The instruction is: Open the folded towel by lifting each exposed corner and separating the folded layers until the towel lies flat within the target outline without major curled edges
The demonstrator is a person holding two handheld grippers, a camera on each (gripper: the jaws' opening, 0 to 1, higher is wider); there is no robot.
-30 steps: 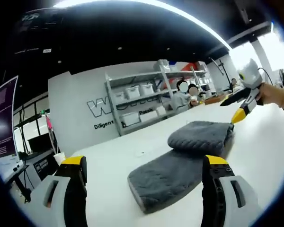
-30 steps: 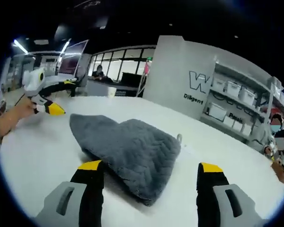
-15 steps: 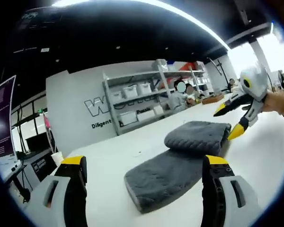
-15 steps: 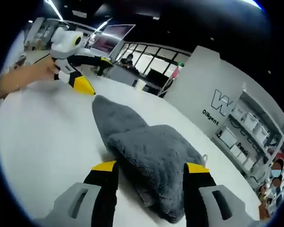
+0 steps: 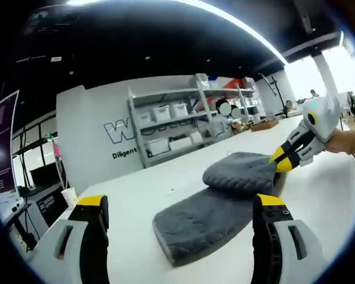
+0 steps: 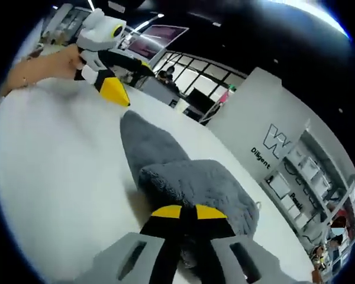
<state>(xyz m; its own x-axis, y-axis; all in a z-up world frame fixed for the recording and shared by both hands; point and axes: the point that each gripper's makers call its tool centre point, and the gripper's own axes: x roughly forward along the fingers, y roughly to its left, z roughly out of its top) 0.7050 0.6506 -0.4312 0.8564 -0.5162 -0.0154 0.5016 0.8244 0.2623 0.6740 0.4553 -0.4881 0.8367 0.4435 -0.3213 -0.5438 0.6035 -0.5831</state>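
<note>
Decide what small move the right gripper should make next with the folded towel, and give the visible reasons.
Probably lift the right gripper and draw the pinched edge back off the lower layer. Its jaws look shut on the folded-over top layer of the grey towel, which remains doubled on the white table. The left gripper is open and holds nothing.

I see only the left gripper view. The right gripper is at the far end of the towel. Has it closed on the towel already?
Observer: Yes. In the right gripper view the right gripper is shut on the edge of the towel's folded top layer.
Operator: And my left gripper, where is it from that side?
Observer: The left gripper hangs above the table past the towel's far end, not touching it.
Operator: Is it holding something?
Observer: No. Its jaws stand apart in its own view, with nothing between them.
</note>
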